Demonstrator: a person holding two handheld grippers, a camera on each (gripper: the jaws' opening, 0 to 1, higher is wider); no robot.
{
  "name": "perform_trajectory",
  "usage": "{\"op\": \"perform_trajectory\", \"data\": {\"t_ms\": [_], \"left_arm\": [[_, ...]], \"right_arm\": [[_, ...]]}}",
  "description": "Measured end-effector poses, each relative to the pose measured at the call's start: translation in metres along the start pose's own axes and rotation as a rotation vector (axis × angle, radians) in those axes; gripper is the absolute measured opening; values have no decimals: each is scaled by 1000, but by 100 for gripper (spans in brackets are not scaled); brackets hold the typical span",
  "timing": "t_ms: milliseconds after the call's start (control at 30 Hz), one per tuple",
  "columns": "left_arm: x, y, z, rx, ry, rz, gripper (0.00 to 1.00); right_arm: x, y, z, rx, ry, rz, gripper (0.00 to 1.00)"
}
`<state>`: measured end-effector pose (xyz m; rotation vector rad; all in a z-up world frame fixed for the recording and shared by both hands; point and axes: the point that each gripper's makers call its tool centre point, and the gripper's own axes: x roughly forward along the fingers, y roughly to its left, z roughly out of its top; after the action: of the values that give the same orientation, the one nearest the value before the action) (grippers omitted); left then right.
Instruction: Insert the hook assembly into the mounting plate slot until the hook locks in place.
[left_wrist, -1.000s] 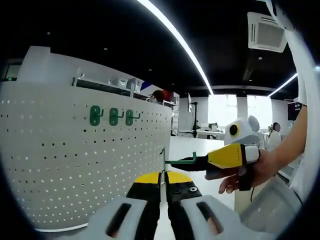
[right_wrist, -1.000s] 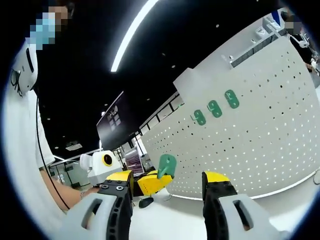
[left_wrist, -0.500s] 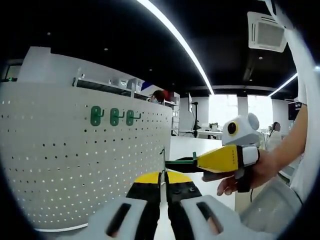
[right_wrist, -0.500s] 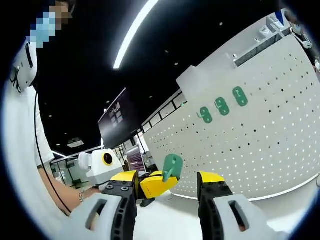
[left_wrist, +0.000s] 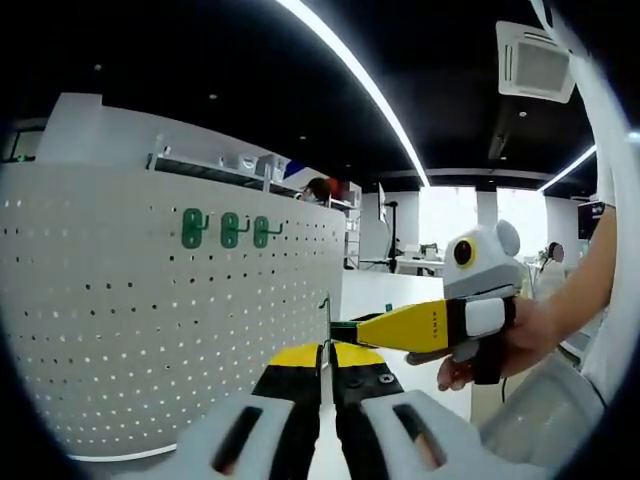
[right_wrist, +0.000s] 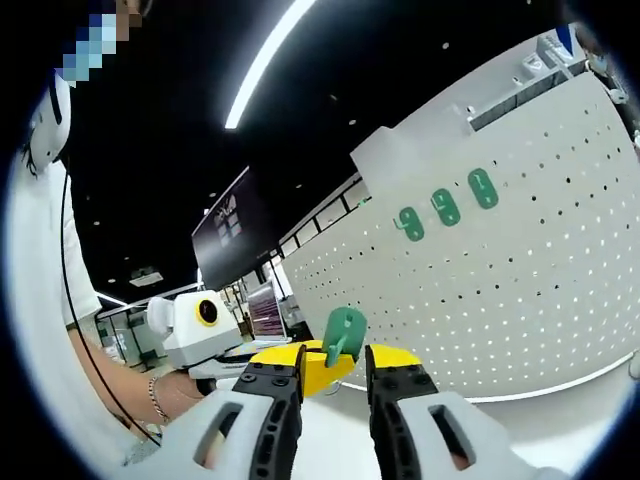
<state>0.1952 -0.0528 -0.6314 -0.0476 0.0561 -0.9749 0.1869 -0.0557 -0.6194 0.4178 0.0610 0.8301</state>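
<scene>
The hook assembly (left_wrist: 324, 318), a thin metal piece with a green plate (right_wrist: 345, 333), sits upright between the tips of my left gripper (left_wrist: 327, 352), which is shut on it. My right gripper (left_wrist: 350, 328) comes in from the right, its yellow jaws drawn in around the green plate. In the right gripper view my right gripper (right_wrist: 335, 357) stands narrow on either side of the plate, with the left gripper (right_wrist: 312, 364) right behind it. The white perforated mounting plate (left_wrist: 150, 320) stands to the left, also seen as the mounting plate (right_wrist: 520, 290). It carries three green hooks (left_wrist: 229, 230), the same hooks (right_wrist: 445, 207).
A person's hand (left_wrist: 525, 340) holds the right gripper, with a white sleeve (left_wrist: 615, 200) above it. The person's white shirt (right_wrist: 40, 300) runs along the left edge. A dark wall screen (right_wrist: 225, 235) hangs beyond the plate's end. White tabletop (right_wrist: 560, 420) lies below the mounting plate.
My right gripper's jaws have narrowed from wide apart to close around the green plate, and it has pushed in toward the left gripper. The left gripper has kept its hold.
</scene>
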Motion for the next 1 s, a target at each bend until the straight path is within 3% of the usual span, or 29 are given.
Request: {"op": "perform_trajectory", "data": {"t_ms": [700,1000], "left_arm": [[0,6,0,18,-1,46,2],[0,9,0,22,1,86,2]], "right_arm": [[8,-4,0,5,14,-36,6],[12,-7,1,56,11,-64,3]]}}
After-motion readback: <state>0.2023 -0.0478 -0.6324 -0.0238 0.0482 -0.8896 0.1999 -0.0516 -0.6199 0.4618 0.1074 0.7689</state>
